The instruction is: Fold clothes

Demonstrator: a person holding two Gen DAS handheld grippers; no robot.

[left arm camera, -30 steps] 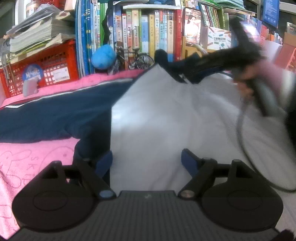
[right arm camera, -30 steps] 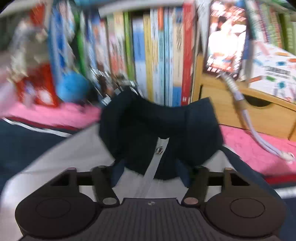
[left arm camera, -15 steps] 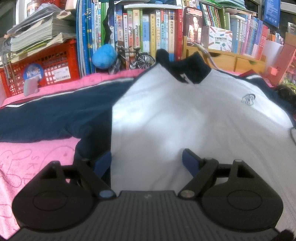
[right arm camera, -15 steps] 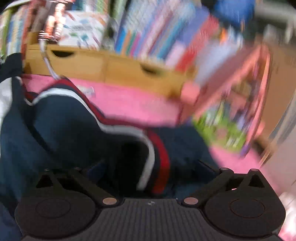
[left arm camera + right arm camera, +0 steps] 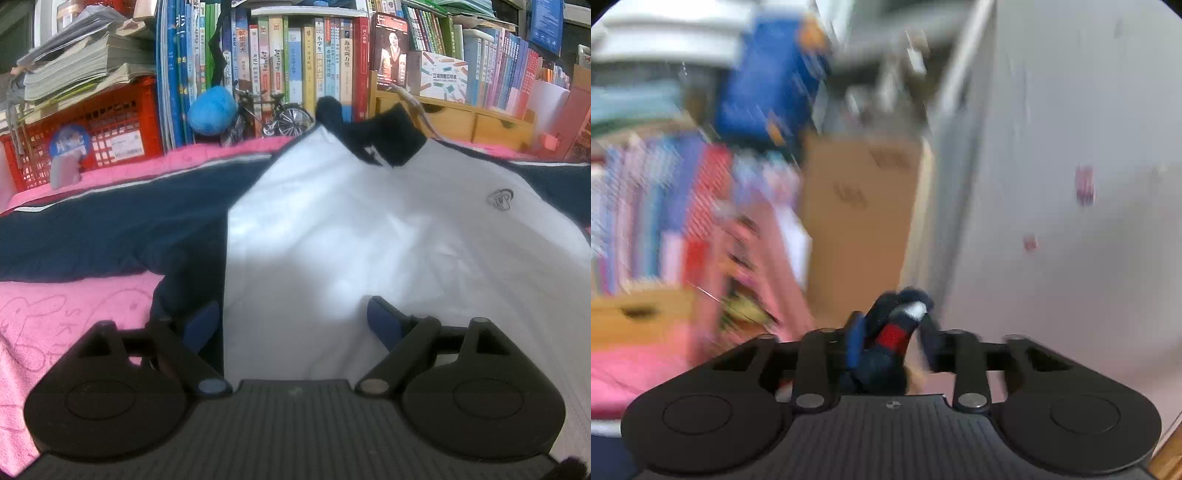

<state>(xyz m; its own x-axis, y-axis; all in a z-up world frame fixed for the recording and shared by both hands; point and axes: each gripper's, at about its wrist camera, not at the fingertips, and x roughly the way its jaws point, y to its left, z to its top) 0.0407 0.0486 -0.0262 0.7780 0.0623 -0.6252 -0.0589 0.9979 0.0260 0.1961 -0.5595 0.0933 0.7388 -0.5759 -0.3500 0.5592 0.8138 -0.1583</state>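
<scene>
1. Pink blanket (image 5: 70,314) covers the surface in front of crowded bookshelves (image 5: 295,74); the jacket (image 5: 369,229) lies spread on it, collar at 12 o'clock.
2. Left gripper (image 5: 295,321) rests at the hem with fingers wide apart, gripping nothing.
3. Right gripper (image 5: 892,339) has just been closing; its fingers now pinch the striped cuff (image 5: 894,332), which a second ago it did not hold.
4. I judge that a sleeve fold is beginning.

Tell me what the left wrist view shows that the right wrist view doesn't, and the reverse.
Only the left wrist view shows the jacket spread flat, the red crate, the toy bicycle and the open left gripper. Only the right wrist view shows the right gripper closed on a bunched sleeve cuff, and a cardboard box. Both show the pink cloth and books.
</scene>
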